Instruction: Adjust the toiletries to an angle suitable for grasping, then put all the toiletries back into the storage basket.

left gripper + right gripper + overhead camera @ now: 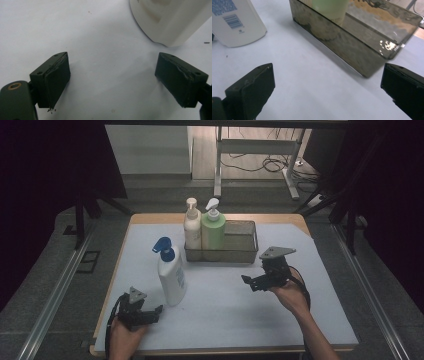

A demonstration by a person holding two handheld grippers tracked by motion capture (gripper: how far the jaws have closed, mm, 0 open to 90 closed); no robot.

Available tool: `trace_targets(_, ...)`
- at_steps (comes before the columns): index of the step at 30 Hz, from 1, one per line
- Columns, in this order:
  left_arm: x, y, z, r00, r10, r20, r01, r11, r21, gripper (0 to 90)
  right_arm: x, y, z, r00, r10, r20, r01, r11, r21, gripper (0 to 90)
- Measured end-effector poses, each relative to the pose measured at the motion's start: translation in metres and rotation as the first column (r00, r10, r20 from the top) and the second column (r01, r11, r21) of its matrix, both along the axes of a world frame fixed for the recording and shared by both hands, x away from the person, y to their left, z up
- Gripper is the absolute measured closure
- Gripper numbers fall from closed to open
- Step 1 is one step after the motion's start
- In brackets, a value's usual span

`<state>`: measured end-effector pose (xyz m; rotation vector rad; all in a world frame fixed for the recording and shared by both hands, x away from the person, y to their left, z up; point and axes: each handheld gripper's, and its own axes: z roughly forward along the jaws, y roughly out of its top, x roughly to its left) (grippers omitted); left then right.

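A white pump bottle with a blue head (171, 272) stands on the white mat, left of centre. Its base (170, 20) fills the upper right of the left gripper view, and its labelled side (235, 22) sits upper left in the right gripper view. A metal basket (240, 254) at the back holds a cream pump bottle (191, 225) and a green pump bottle (213, 227). My left gripper (156, 312) rests open near the front left, just short of the white bottle. My right gripper (248, 283) hovers open in front of the basket's right end (362, 57), nothing between its jaws.
The white mat (225, 300) covers most of a wooden table (150, 218). Metal rails run along both sides of the table. A desk frame and cables stand on the floor beyond the far edge.
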<state>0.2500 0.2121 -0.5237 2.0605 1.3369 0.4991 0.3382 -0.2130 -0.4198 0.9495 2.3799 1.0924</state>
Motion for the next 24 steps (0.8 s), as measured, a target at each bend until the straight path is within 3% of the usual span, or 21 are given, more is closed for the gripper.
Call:
trace_targets(14,0.000,0.000,0.000,1.0000,0.004,-0.001,-0.004,1.0000,-0.005,12.6,-0.034,-0.039,-0.028,0.9971,-0.076,-0.003,0.076,0.997,0.018,0.0)
trace_targets(24,0.000,0.000,0.000,1.0000,0.002,-0.003,-0.002,1.0000,-0.003,12.9,-0.047,-0.052,-0.059,0.9937,-0.108,-0.031,0.109,0.993,0.040,0.0)
